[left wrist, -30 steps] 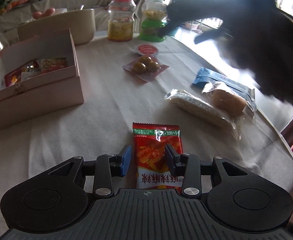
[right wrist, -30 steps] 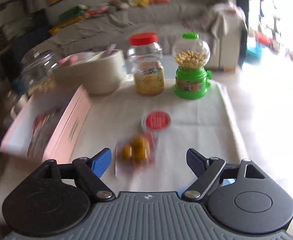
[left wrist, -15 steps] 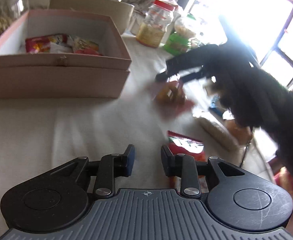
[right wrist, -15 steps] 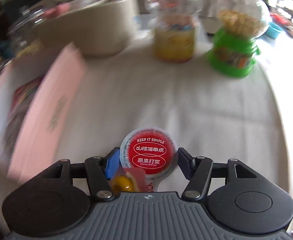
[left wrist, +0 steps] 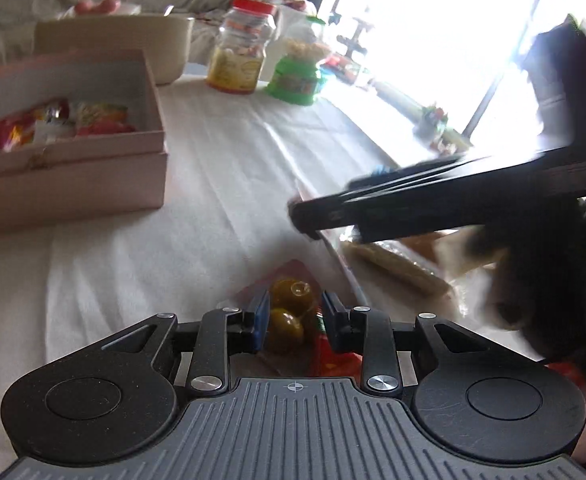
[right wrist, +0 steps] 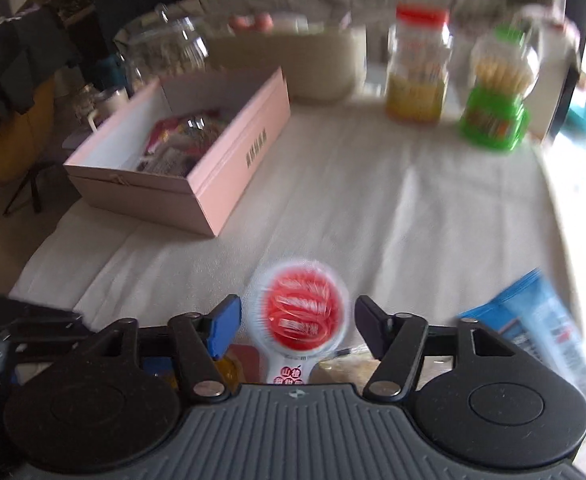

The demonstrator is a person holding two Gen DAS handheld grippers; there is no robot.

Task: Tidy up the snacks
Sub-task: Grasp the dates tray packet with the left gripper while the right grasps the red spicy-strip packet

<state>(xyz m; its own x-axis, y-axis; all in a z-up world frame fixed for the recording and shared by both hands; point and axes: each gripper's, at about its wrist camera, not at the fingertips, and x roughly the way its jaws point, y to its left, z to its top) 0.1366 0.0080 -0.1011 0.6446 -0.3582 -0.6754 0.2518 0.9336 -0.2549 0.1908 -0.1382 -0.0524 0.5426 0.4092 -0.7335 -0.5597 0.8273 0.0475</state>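
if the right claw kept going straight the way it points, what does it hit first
Most likely the red-lidded cup, which already sits between the right claw's fingers with a gap on each side. Past it lies bare tablecloth; the pink box is off to the left, though blur obscures depth.

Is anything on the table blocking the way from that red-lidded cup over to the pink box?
Nothing visible does. Between the red-lidded cup, which sits between the right gripper's fingers, and the pink box lies only bare white tablecloth.

Matt white tablecloth (left wrist: 221, 184), glossy clear plastic olive packet (left wrist: 289, 312)
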